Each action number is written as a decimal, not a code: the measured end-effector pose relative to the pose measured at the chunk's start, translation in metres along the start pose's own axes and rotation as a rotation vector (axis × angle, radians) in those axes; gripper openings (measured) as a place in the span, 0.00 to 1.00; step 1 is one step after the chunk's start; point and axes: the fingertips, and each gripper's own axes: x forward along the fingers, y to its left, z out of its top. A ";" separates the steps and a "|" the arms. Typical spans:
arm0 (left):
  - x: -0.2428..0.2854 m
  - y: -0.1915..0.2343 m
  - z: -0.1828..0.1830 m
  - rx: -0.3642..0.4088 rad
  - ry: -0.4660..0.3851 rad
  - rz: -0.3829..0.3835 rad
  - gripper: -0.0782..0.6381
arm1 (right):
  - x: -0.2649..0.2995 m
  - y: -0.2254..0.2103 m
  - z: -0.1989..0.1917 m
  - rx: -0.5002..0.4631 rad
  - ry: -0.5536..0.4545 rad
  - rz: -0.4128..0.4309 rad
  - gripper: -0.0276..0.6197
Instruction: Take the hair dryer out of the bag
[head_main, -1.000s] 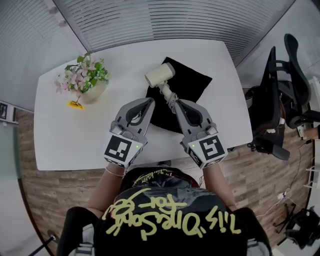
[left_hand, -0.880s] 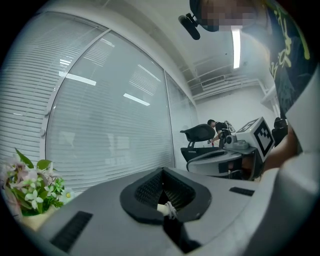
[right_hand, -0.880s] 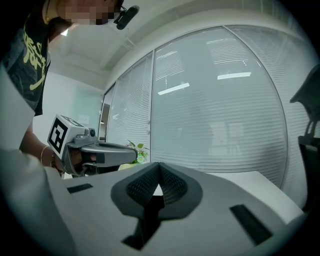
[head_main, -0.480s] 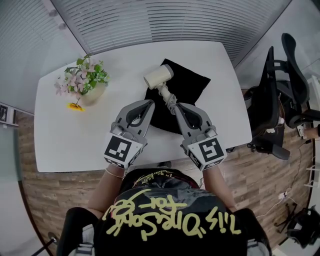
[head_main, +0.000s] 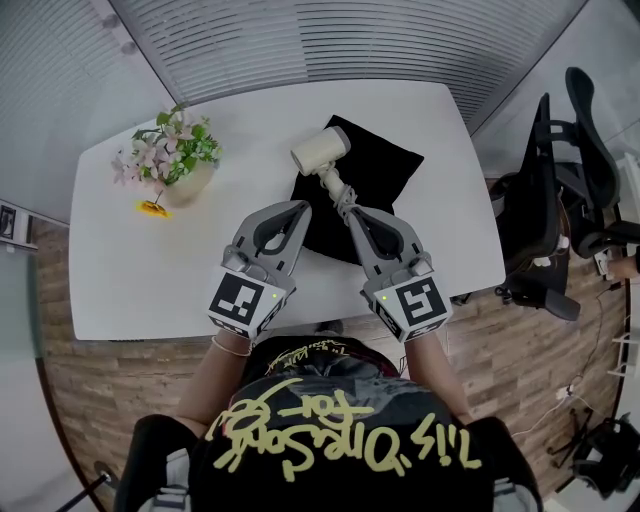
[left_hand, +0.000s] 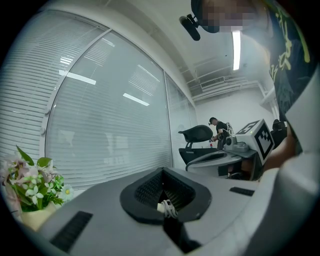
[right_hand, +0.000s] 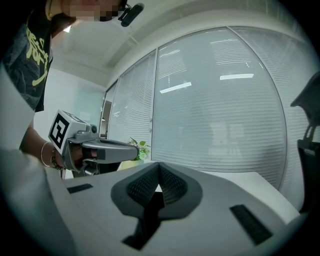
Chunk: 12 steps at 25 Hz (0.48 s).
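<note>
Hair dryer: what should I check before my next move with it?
1. The hair dryer out of the bag: ok, its whole body lies on top.
2. Grip of the right gripper: ok, shut on the dryer's ribbed handle end.
3. Hold of the left gripper on the bag: cannot tell; its jaws are shut at the near edge.
4. The cord free of the bag: cannot tell.
5. Set-down room: ok, bare table right of the bag.
6. The flower pot out of the way: ok, at the table's left end.
</note>
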 end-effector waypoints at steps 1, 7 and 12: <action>0.000 0.000 0.000 -0.001 -0.004 0.000 0.10 | 0.000 0.001 0.000 -0.002 0.001 0.001 0.05; -0.004 -0.001 0.000 -0.011 -0.006 0.001 0.10 | 0.000 0.003 0.001 -0.005 0.001 0.001 0.05; -0.005 0.001 -0.002 -0.015 -0.010 0.007 0.10 | 0.002 0.006 -0.001 -0.002 0.008 -0.001 0.05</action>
